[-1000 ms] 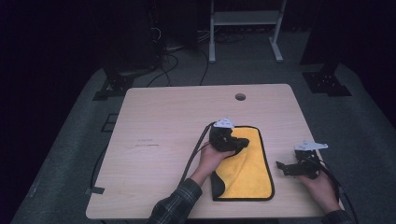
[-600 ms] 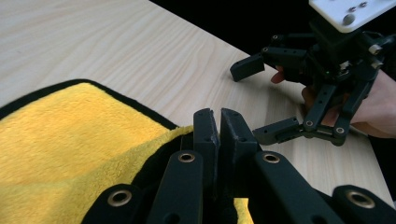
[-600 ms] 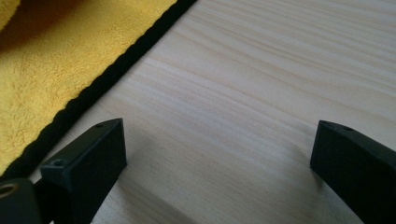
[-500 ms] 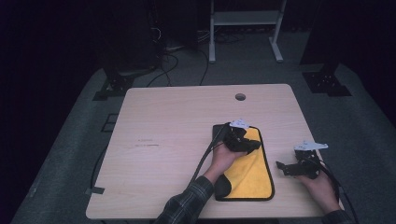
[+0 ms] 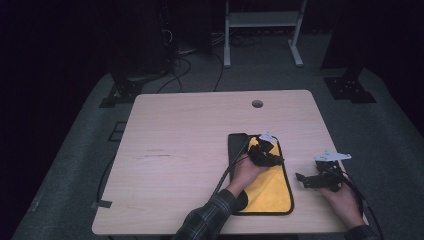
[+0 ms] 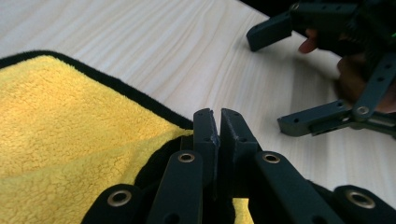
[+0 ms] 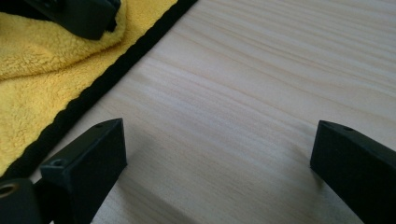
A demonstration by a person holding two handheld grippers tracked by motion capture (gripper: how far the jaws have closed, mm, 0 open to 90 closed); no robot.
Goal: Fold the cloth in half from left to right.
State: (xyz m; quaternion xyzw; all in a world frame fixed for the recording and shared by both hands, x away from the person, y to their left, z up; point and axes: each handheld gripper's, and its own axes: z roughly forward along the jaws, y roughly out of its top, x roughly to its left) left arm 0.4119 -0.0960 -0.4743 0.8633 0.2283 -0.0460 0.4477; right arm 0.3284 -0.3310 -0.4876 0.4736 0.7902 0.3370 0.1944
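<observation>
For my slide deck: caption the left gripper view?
Left gripper shut on yellow cloth; right gripper open beyond on table.

Dark lab or studio, lone wooden table (image 5: 190,150), floor cables (image 5: 190,67), equipment stands (image 5: 262,30)

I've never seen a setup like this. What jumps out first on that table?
The bright yellow cloth with a black edge lies on the pale wooden table, at its right front. The left tool sits over the cloth's far end, jaws pinched together with a fold of cloth bunched under them. The right tool rests on bare wood just right of it, jaws wide apart.
</observation>
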